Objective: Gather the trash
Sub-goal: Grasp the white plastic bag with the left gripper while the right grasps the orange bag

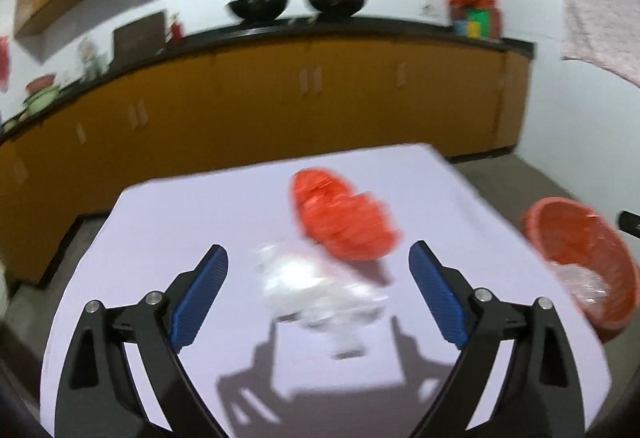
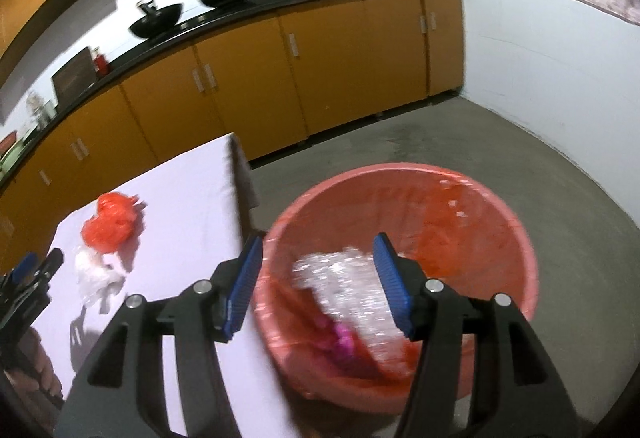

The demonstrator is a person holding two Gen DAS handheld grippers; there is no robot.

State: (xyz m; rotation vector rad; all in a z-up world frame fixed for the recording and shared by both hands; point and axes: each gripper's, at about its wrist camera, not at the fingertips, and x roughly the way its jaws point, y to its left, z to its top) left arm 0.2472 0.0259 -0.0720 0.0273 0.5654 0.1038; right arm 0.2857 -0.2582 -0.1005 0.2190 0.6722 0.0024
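Note:
A crumpled red plastic bag [image 1: 344, 218] and a crumpled white plastic bag [image 1: 316, 294] lie on the white table [image 1: 180, 206]. My left gripper [image 1: 318, 292] is open and empty, hovering over the white bag. My right gripper [image 2: 318, 286] is open and empty above the red bin [image 2: 500, 214], which stands on the floor off the table's right edge. The bin holds clear crinkled plastic [image 2: 348, 290] and a pink scrap [image 2: 344, 342]. The bags also show in the right wrist view, red [image 2: 110, 224] and white [image 2: 94, 274]. The bin shows in the left wrist view [image 1: 580, 238].
Orange cabinets [image 1: 280, 98] with a black counter run along the back wall, carrying two black woks [image 1: 258, 6]. Grey concrete floor [image 2: 540, 118] lies right of the table. The left gripper [image 2: 28, 278] shows at the right wrist view's left edge.

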